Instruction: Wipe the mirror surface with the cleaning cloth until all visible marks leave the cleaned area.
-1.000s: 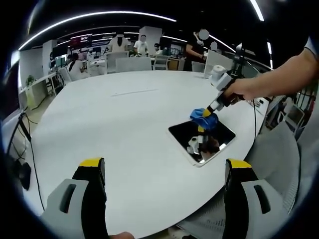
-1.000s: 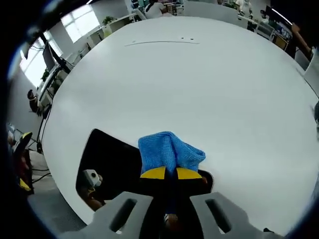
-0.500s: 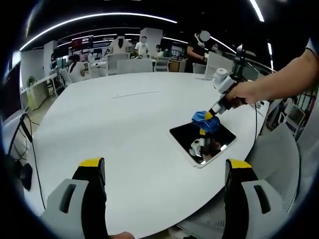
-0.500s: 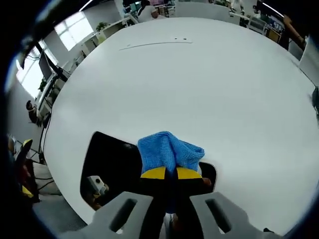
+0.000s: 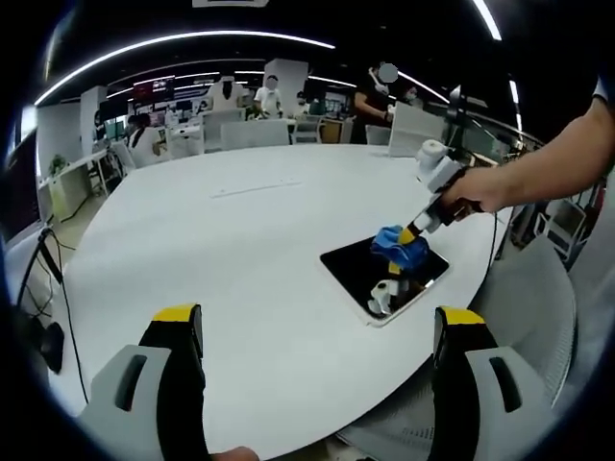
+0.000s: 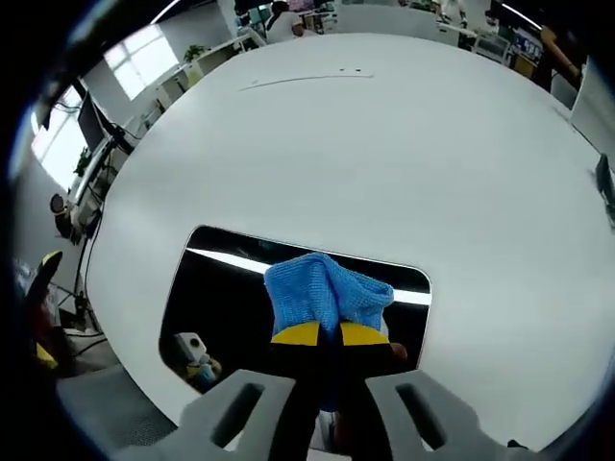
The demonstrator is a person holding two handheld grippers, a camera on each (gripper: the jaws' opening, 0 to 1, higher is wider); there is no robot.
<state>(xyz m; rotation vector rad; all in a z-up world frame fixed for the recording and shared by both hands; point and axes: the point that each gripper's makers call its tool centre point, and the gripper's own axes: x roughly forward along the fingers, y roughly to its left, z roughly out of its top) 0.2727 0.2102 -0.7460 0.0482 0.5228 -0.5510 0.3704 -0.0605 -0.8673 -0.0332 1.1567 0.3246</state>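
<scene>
A dark rectangular mirror (image 5: 370,274) (image 6: 231,288) lies flat on the white round table (image 5: 221,250) near its right front edge. My right gripper (image 6: 327,335) is shut on a blue cleaning cloth (image 6: 322,293), which rests on the mirror's glass. From the left gripper view, that cloth (image 5: 399,247) sits on the mirror's far right part, with the right gripper (image 5: 411,233) slanting down onto it from a person's hand (image 5: 471,192). My left gripper (image 5: 312,331) is held open above the table's near edge, well short of the mirror, with nothing between its fingers.
The table (image 6: 384,144) spreads wide and white beyond the mirror. A grey chair (image 5: 538,317) stands at its right edge. Desks, chairs and several people (image 5: 274,91) fill the background. Cables (image 5: 48,279) hang at the left.
The right gripper and cloth have slid from the mirror's far edge further onto the glass. More of the mirror shows around the cloth now. The left gripper stays open.
</scene>
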